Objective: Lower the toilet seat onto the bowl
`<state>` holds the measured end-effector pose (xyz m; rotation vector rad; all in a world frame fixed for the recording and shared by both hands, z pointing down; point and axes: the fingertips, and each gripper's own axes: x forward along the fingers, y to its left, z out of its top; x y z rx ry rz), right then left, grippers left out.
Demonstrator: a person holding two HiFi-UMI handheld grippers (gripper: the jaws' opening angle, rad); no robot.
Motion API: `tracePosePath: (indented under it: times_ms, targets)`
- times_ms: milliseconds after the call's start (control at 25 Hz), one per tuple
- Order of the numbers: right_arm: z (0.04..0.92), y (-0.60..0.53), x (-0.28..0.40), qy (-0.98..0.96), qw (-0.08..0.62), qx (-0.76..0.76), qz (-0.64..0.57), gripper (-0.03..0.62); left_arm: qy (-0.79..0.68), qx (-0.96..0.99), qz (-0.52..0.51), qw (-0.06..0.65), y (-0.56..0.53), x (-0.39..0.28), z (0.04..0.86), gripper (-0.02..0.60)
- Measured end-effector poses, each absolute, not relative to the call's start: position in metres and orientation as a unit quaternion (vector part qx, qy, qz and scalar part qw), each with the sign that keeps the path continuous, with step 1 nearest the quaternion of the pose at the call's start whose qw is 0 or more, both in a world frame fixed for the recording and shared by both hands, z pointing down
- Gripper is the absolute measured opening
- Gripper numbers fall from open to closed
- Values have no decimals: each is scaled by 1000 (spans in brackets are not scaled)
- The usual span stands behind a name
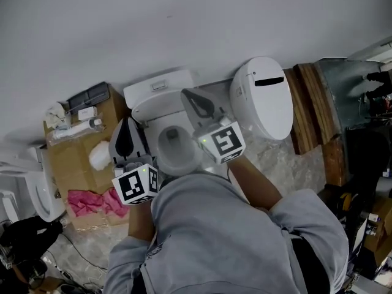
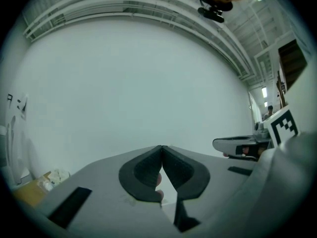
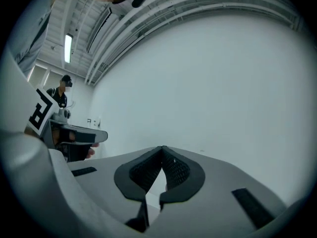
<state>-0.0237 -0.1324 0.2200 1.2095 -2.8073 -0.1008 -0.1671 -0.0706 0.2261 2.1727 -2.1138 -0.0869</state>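
Observation:
A white toilet (image 1: 153, 110) stands against the wall below me, its tank (image 1: 158, 84) at the back and its round bowl opening (image 1: 174, 142) showing between my two grippers. From this steep angle I cannot tell whether the seat lies flat on the rim. My left gripper (image 1: 127, 122) hovers over the toilet's left side, shut with nothing between its pads (image 2: 162, 148). My right gripper (image 1: 185, 94) is above the tank's right end, also shut and empty (image 3: 162, 148). Both gripper views face only the bare white wall; neither shows the toilet.
A second white toilet (image 1: 263, 97) with its lid down stands close on the right, wooden boards (image 1: 309, 106) beyond it. A cardboard box (image 1: 73, 155) with small items and a pink cloth (image 1: 92, 202) sits on the left. Another person stands far off (image 3: 63, 90).

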Motion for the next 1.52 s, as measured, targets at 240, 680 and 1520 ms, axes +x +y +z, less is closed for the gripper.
tracePosePath:
  times_ms: [240, 680, 1520]
  targets:
    - [197, -122, -9, -909, 4, 415, -42, 0, -696, 717, -27, 43, -72, -171, 217, 0]
    - [205, -120, 1, -907, -6, 421, -15, -2, -702, 710, -27, 43, -76, -172, 217, 0]
    - [210, -128, 1, -906, -5, 423, -9, -2, -701, 711, -22, 45, -86, -171, 220, 0]
